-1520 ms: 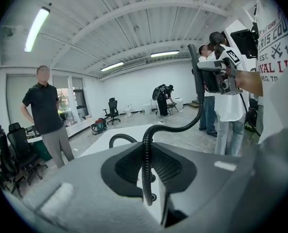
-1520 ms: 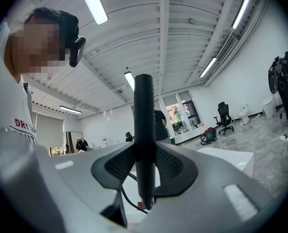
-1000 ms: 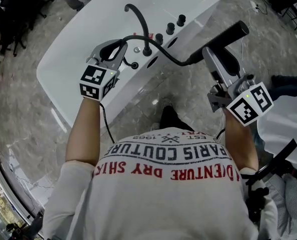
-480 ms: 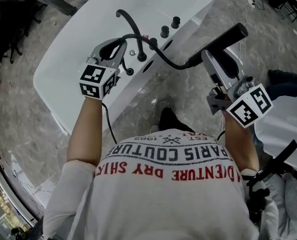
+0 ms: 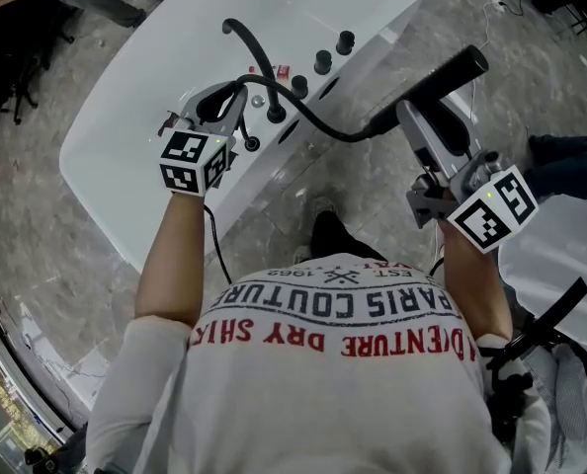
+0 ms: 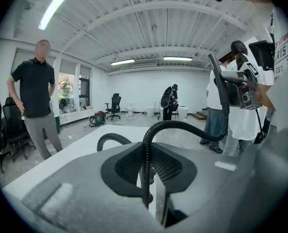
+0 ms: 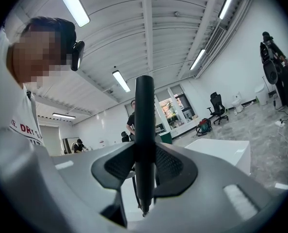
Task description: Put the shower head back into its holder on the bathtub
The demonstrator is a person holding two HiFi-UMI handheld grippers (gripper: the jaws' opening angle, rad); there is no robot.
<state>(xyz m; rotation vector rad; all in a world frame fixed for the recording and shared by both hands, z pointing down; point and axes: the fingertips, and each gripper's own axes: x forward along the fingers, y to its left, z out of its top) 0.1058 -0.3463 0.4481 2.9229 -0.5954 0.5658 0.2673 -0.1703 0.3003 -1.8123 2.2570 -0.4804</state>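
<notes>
My right hand-held gripper (image 5: 419, 126) (image 7: 144, 174) is clamped on the black shower head (image 5: 440, 71) (image 7: 144, 111). Its jaws pinch the slim handle, and the wand stands straight up between the pads in the right gripper view. The shower head is in the air, off the near long edge of the white bathtub (image 5: 145, 126) (image 7: 222, 152) and over the marble floor (image 5: 373, 181), not resting on the tub.

My left hand-held gripper (image 5: 232, 102) (image 6: 149, 173) is clenched on the ribbed black hose (image 5: 318, 118) (image 6: 183, 126), right above the tub's near rim. From there the hose arcs across to the shower head. Just beyond that grip, on the rim, stand the curved black faucet spout (image 5: 255, 49) (image 6: 110, 140) and a row of black knobs (image 5: 322, 62).
</notes>
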